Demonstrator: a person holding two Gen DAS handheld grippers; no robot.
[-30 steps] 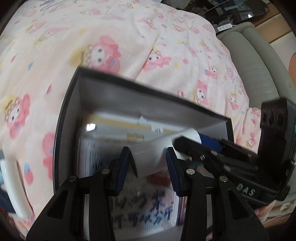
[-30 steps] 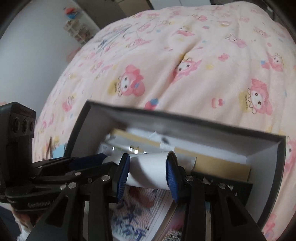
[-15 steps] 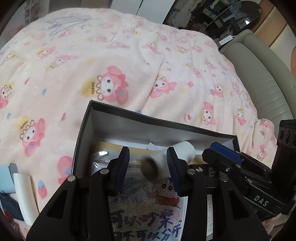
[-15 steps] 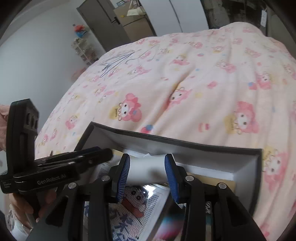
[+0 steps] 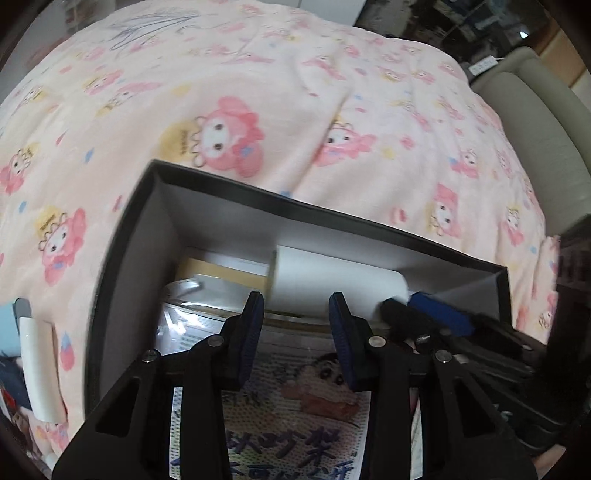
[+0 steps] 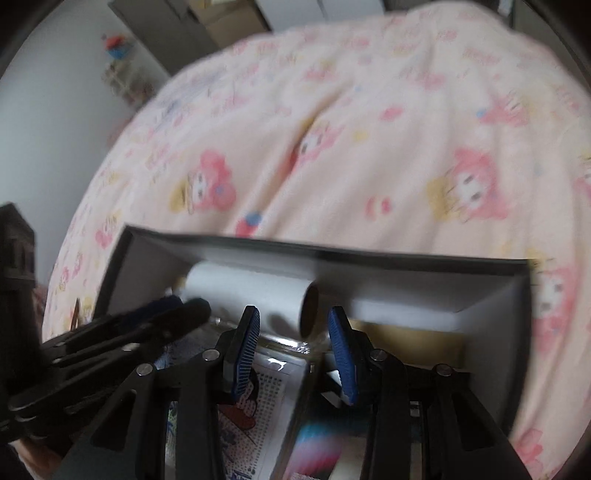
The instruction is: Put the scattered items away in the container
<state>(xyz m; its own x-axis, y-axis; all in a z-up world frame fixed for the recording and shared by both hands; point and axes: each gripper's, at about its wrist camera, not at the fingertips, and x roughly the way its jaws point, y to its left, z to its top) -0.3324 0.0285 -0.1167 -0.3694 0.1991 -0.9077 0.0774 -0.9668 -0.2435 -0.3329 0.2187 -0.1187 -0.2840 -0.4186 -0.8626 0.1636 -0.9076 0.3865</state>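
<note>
Left wrist view has the white roll (image 5: 332, 280) lying inside the black box (image 5: 332, 218), just past the left gripper (image 5: 295, 332), whose jaws are closing on nothing. The right gripper (image 6: 293, 332) sits part-open and empty too, with the roll's end just ahead of its tips. My worry — the roll rests on slick packets (image 5: 295, 398), so a nudge from either tong could send it rolling. All this sits on a soft pink cartoon blanket (image 5: 258, 92) — bedroom, grey cabinet (image 6: 166, 33) far off.
</note>
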